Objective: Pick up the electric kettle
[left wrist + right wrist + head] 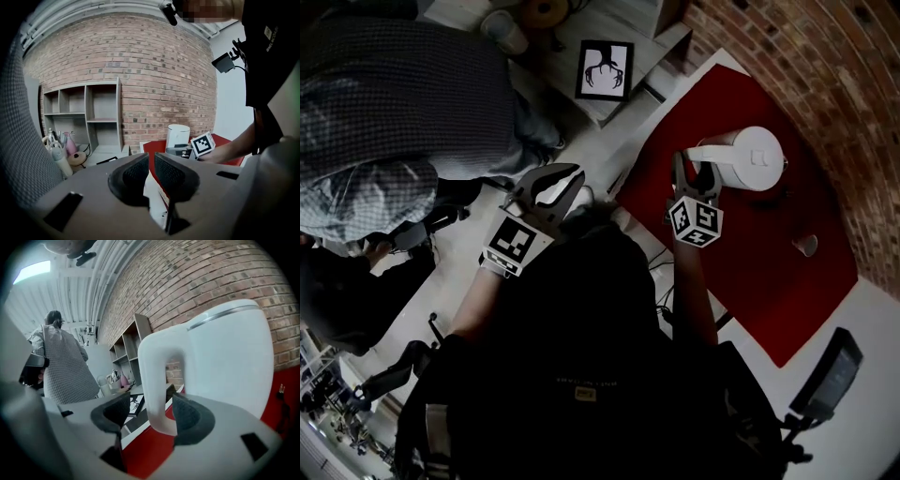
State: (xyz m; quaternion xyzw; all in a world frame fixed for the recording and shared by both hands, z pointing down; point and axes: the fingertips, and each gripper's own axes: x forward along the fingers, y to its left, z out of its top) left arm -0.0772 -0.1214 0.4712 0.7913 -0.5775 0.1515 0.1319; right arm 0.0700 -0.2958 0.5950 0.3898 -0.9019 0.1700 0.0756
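While left tongs (pixel 151 158) idle closed and empty, right tongs (pixel 151 401) spread around kettle (pixel 229 362) handle (pixel 151 366), lined up to clamp for lifting.

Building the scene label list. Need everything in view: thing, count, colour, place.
white plastic electric kettle: 1, white, on the mat by the wall
rectangular red mat: 1, red, under the kettle
curved brick wall: 1, red-brown, behind the kettle
framed black-and-white picture: 1, on the pale surface beyond the mat
open grey shelf unit: 1, grey, against the wall
bystander in checked shirt: 1, left side
left gripper: 1, grey, jaws close together, empty
right gripper: 1, grey, jaws open around the kettle handle
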